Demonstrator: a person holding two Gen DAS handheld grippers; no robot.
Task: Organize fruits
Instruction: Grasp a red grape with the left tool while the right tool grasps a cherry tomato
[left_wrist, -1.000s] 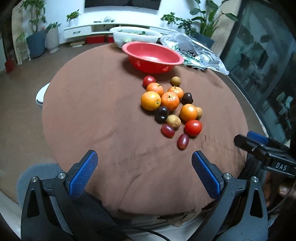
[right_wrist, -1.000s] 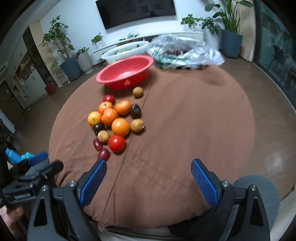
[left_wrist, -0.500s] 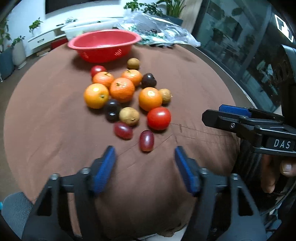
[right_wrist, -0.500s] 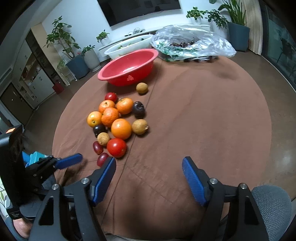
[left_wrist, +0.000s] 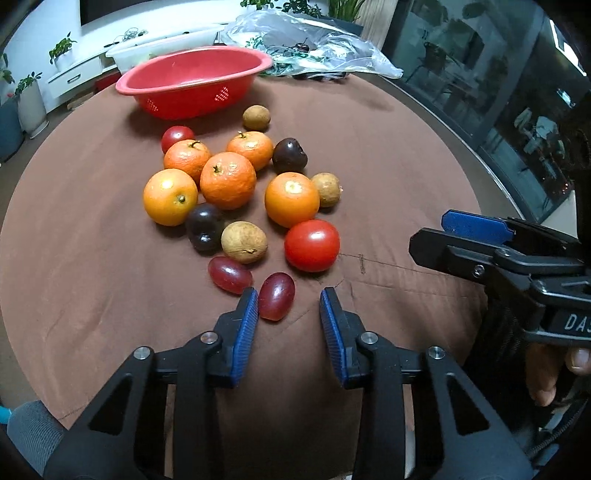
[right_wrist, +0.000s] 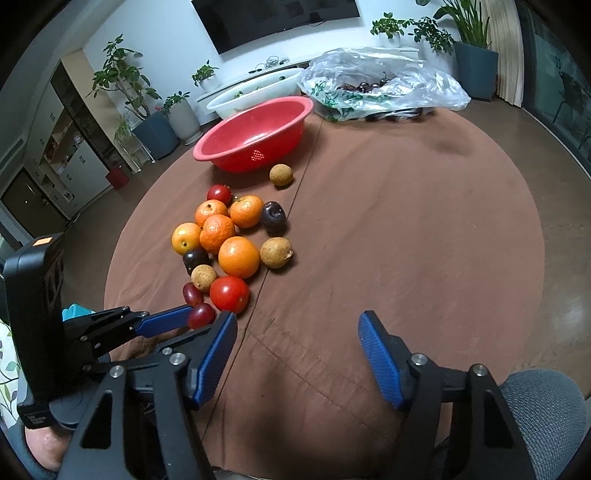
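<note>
A cluster of fruit lies on the brown cloth: several oranges (left_wrist: 228, 180), a red tomato (left_wrist: 312, 245), dark plums (left_wrist: 205, 229), brown longans (left_wrist: 244, 242) and two red grapes. My left gripper (left_wrist: 289, 308) is open, its jaws on either side of the nearest red grape (left_wrist: 276, 296), whose left side touches the left pad. The same grape (right_wrist: 201, 315) shows in the right wrist view. My right gripper (right_wrist: 297, 345) is open and empty above bare cloth, right of the fruit. A red basket (left_wrist: 194, 81) stands behind the fruit.
A white tub (right_wrist: 255, 92) and a clear plastic bag of cherries (right_wrist: 380, 88) sit at the table's far edge. The round table (right_wrist: 424, 221) drops off on all sides. A grey chair cushion (right_wrist: 543, 402) is at the near edge.
My left gripper moved forward and down to the nearest grape and its jaws narrowed around it. My right gripper narrowed slightly and shifted a little forward.
</note>
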